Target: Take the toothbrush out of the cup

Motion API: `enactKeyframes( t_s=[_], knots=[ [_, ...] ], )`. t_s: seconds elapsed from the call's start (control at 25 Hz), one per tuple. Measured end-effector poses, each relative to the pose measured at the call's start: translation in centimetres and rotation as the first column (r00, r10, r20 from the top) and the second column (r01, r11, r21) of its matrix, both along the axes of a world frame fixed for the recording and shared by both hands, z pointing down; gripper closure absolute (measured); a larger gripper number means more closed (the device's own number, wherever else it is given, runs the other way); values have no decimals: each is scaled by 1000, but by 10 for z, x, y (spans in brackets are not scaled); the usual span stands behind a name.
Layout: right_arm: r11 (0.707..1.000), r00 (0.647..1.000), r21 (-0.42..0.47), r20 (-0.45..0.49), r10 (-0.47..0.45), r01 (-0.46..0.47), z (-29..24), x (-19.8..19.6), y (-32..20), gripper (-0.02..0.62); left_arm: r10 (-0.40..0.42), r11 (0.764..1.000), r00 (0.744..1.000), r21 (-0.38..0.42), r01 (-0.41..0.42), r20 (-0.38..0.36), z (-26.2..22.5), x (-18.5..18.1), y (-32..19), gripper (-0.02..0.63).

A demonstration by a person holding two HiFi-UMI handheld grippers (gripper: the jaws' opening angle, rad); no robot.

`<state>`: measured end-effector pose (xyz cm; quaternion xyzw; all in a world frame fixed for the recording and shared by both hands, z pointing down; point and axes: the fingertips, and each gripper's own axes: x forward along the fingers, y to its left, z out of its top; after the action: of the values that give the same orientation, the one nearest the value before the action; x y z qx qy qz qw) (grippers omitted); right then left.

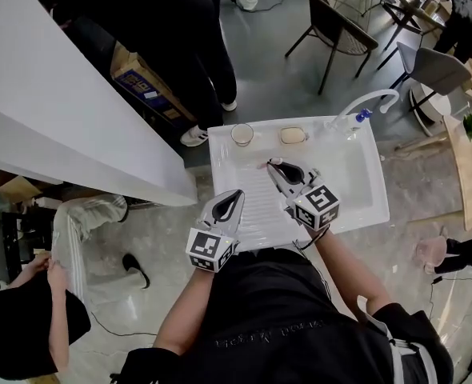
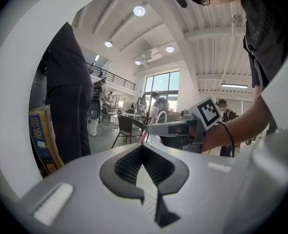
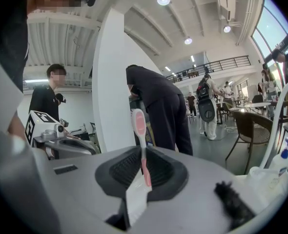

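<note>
- Left tongs [image 1: 238,193] [image 2: 142,146]: tips closed together with nothing between them. They hover over the near left part of the sink [image 1: 356,184]. My judgement is that they are parked there as the spare hand, clear of the working side.
- Cup [image 1: 242,134]: stands upright on the sink's back rim. I see nothing in it from the head view. It is well apart from both tongs, so I judge the removal step done.
- Toothbrush [image 1: 263,165] [image 3: 140,130]: pink, out of the cup, held above the ribbed middle of the sink.
- Right tongs [image 1: 271,163] [image 3: 143,151]: clamped on the toothbrush's handle, with the brush head sticking out past the tips. A grip low on the handle probably keeps the bristles untouched.
- Pale oval bar [image 1: 293,135], likely soap: lies on the back rim, right of the cup.
- Small bottle [image 1: 361,118] and white faucet [image 1: 372,97]: both stand at the back right corner.
- Count: two tongs, one cup, one toothbrush, one bar, one bottle, one faucet, one sink.
</note>
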<state>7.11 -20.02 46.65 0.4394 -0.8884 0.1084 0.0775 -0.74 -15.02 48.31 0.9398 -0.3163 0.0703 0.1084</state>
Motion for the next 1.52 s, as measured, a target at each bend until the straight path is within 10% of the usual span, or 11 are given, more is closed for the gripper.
enactKeyframes(
  t_s=[1.52],
  knots=[
    [995,996,-34,12,-91,92,11,-21,53,557,6,1000,1000,9,-6,-6,-2,12,-3,598]
  ],
)
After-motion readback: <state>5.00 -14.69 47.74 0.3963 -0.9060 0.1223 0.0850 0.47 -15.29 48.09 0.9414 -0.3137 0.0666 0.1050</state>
